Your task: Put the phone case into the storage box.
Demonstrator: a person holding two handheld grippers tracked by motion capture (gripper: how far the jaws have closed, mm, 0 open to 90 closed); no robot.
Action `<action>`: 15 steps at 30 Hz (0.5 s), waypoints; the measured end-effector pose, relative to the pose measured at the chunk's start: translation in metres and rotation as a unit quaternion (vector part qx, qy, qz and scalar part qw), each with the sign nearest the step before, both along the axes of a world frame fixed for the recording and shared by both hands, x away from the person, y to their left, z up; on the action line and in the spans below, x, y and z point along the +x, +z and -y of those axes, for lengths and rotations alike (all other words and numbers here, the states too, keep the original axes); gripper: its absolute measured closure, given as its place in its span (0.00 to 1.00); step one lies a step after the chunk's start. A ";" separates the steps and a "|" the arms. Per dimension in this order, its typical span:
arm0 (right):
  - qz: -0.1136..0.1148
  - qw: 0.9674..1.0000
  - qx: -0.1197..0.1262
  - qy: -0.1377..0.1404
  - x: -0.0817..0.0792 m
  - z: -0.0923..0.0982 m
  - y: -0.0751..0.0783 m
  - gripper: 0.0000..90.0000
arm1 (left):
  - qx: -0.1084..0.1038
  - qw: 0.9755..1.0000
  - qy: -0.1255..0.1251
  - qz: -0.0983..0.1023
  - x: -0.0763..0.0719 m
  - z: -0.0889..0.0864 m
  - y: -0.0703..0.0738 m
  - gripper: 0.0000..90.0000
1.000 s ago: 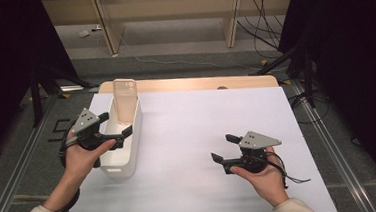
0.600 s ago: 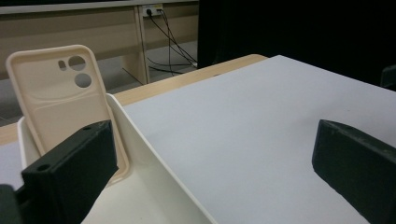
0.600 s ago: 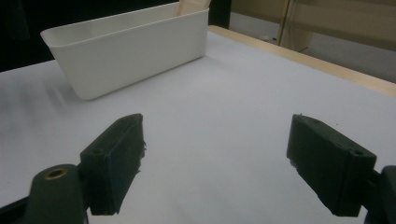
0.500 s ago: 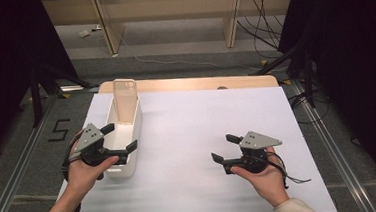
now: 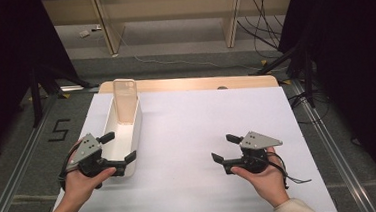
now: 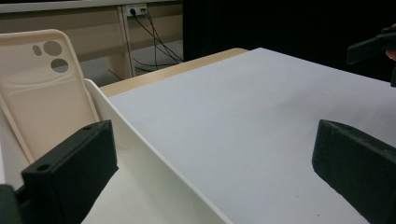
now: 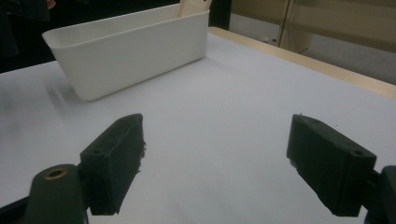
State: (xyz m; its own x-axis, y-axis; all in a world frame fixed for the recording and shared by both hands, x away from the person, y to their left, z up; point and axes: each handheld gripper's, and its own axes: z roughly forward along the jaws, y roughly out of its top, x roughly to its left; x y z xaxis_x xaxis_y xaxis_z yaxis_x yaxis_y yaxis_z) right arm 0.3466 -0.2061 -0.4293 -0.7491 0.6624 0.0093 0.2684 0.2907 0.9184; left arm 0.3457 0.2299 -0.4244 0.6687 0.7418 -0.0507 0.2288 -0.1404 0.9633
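Phone case [image 5: 124, 100] stands upright in the far end of the white bin [image 5: 136, 129], at the table's [image 5: 202, 120] ten o'clock. Left gripper [image 5: 120, 149] spread wide and empty, straddling the bin's near wall. Right gripper [image 5: 225, 148] released, idle at five o'clock. Advise approaching the case edge-on, gripping lightly; thin shell likely flexes.

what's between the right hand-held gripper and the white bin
Nothing: in the high view, only bare white table separates the right hand-held gripper from the white bin.
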 end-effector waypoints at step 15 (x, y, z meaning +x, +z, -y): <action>-0.003 1.000 0.010 -0.003 -0.003 0.008 -0.002 0.22 | 0.004 1.000 0.006 0.003 -0.008 -0.006 -0.004 0.00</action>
State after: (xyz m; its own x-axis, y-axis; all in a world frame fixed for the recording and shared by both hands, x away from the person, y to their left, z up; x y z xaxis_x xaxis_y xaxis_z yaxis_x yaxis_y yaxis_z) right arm 0.3431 -0.2136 -0.4312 -0.7456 0.6658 0.0276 0.2758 0.2707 0.9223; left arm 0.3375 0.2356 -0.4282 0.6606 0.7497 -0.0406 0.2251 -0.1461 0.9633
